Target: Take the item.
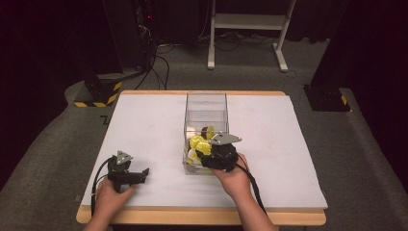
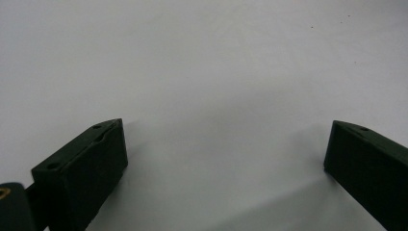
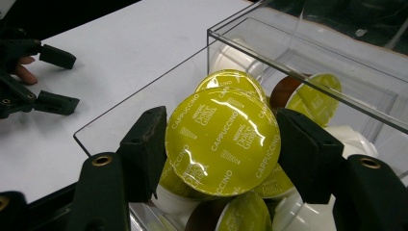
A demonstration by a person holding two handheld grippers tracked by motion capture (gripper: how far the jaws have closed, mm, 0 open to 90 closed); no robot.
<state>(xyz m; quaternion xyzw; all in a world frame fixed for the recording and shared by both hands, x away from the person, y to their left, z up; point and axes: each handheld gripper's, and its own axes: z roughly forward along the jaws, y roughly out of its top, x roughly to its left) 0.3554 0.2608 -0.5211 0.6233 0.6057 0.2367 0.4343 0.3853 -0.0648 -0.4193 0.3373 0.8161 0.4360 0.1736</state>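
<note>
My right gripper (image 3: 222, 147) is shut on a coffee capsule (image 3: 222, 143) with a yellow-green foil lid that reads "cappuccino", one jaw pressing on each side of it. It holds the capsule over the near end of a clear plastic box (image 1: 206, 107) that contains several more capsules (image 3: 315, 98), some yellow-lidded, some white, some brown. In the high view the right gripper (image 1: 206, 153) sits at the box's near right corner. My left gripper (image 1: 144, 173) rests open on the white table top (image 1: 144, 125) at the front left, nothing between its jaws (image 2: 226, 159).
The box stands mid-table with its far half bare of capsules. The table's wooden front edge (image 1: 202, 216) runs just under both hands. Beyond the table are a white stand's legs (image 1: 248, 43), cables and a black-and-yellow base (image 1: 98, 94) on grey carpet.
</note>
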